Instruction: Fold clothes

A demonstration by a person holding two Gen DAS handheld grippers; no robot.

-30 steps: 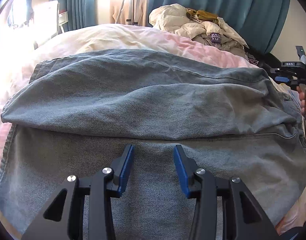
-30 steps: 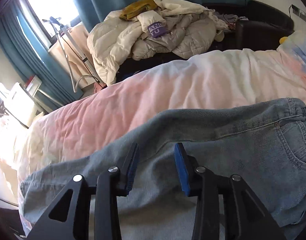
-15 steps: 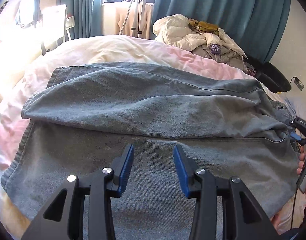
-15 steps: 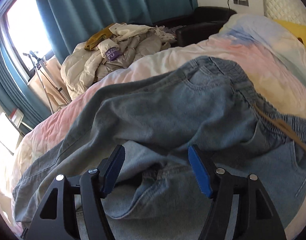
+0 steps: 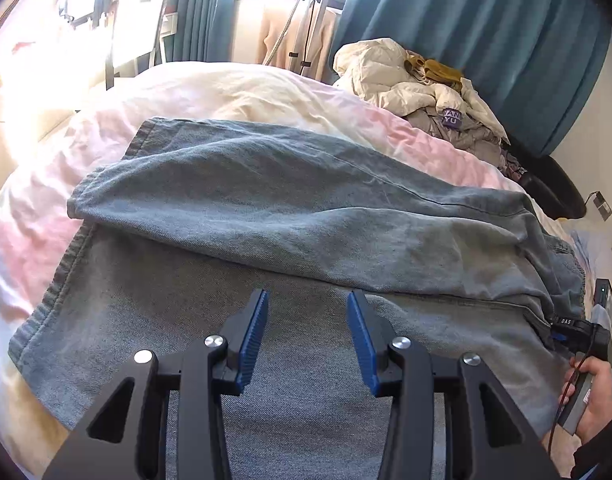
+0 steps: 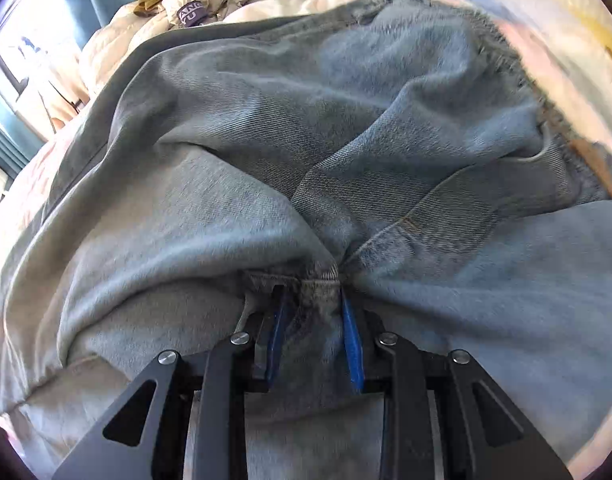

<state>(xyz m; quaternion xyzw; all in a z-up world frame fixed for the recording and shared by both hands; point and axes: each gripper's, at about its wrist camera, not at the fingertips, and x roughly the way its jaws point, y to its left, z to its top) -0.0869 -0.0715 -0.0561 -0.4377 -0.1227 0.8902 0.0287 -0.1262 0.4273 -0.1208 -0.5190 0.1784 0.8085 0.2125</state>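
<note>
- Faded blue-grey denim jeans lie spread across a bed with a pink-and-cream quilt, one leg folded over the other, lengthwise along the bed.
- Leg hems sit toward the bed's sunlit left edge in the left wrist view; waistband and pockets reach its right edge.
- Left gripper, black frame with blue pads, hangs above the lower leg near the bed's near edge; jaws stand partly apart, nothing between them, pads clear of the cloth.
- Right gripper, same build, has just been closing its jaws; a bunched fold of denim at the crotch seam sits pinched between the blue pads.
- Cloth radiates in creases from that pinch point; a curved pocket seam runs just to its right in the right wrist view.
- A person's hand holds the right gripper's handle at the bed's right edge, dark sleeve at the wrist.
- Heap of cream and grey padded clothing lies beyond the bed's far edge, before teal curtains.
- White chair and a metal stand at the bright window, far left corner.
</note>
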